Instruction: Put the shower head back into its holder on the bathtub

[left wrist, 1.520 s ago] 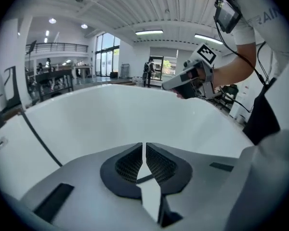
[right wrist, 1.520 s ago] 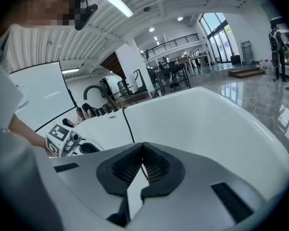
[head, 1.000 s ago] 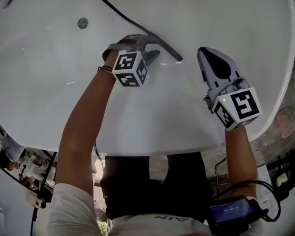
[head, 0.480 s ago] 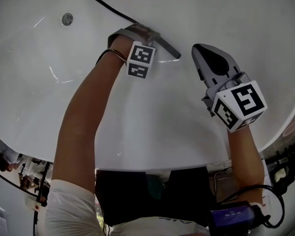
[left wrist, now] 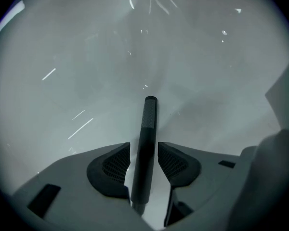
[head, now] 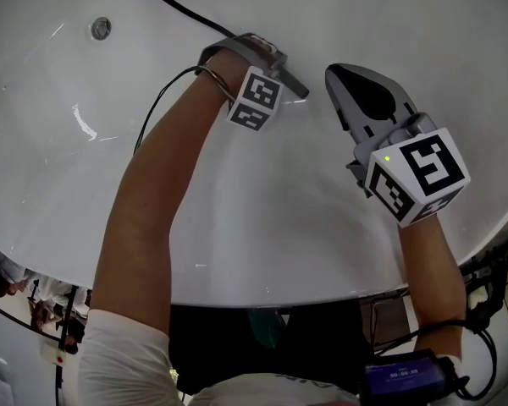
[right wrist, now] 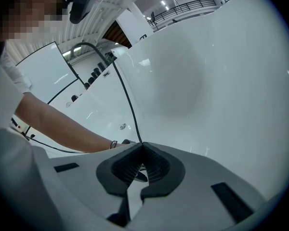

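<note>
Shower head [left wrist: 149, 117]: a dark stick-shaped handle lying inside the bathtub [head: 322, 227] on the white basin, well away from the near rim. Its hose [head: 169, 2] trails off toward the far left edge.

Left gripper [left wrist: 143, 146]: pointing steeply down, directly over the handle. The jaws have just been opening and now stand apart, one on each side of the handle. A sliver of white shows beside the pads, so it is not clamped yet.

Key relation: the handle's long axis runs through the jaw slot, across the closing line. A squeeze should therefore land on its flanks. The free tip pokes out toward the right gripper [head: 337, 73].

Right gripper: jaws pressed together on nothing, hovering just beside and above the basin. The left is clearly the nearer hand.

Holder: not made out in any view.
</note>
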### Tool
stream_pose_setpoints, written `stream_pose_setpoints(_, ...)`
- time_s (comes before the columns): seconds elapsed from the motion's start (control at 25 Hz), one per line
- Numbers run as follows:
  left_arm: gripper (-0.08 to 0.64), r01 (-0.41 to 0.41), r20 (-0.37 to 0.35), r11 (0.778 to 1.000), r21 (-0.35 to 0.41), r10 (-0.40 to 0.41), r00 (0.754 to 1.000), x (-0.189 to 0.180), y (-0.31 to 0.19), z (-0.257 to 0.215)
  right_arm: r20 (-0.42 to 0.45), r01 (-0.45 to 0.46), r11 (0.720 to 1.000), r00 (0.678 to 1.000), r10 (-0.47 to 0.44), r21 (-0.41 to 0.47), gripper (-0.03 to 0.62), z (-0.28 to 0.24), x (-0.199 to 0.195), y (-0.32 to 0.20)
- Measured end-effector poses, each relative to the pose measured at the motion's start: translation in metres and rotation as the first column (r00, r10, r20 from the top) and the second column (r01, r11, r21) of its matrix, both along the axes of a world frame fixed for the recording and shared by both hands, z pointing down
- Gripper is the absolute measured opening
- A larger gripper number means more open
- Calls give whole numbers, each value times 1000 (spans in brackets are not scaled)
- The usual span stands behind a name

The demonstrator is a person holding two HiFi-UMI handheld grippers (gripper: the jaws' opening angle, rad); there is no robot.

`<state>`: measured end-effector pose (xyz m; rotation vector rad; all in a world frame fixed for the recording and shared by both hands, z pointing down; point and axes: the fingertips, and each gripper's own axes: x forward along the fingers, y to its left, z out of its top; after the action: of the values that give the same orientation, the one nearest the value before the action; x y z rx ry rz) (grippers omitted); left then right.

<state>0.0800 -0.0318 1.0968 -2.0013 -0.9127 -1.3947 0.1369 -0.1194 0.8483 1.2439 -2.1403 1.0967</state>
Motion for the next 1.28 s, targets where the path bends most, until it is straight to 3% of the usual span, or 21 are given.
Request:
stream_pose_setpoints(0.52, 169, -25, 48, 1000, -3, 25, 999, -3, 1, 19, -53, 71, 997, 996, -72, -10, 8, 9, -10, -7)
stream_pose_setpoints(0.72, 149, -28, 91, 999, -40, 32, 995, -6, 5, 24, -48, 55, 998, 997, -55, -6, 8, 12, -9, -9)
stream_pose_setpoints(0.84, 141, 22, 61, 999, -30, -20, 998, -5, 0, 11, -62, 43, 999, 997, -43, -8, 9, -1, -3, -11)
stream_pose_setpoints(0.96, 140, 110, -41, 994, -4, -110, 993, -1, -12, -53, -59, 15, 999, 998, -13, 29, 8, -64, 0, -19)
stream_pose_setpoints(1.12, 138, 274, -151, 960, -50, -279, 948, 0, -23, -77, -25, -52, 994, 998, 55, 93, 8, -75, 4, -21)
stream_pose_setpoints(1.2, 138, 361, -164, 926, -107, -375, 912, 1, -24, -83, 3, -99, 991, 995, 100, 91, 8, -68, 8, -18)
stream_pose_setpoints(1.28, 138, 440, -193, 887, -140, -460, 866, 3, -36, -118, 23, -148, 983, 989, 147, 104, 8, -89, 14, -18)
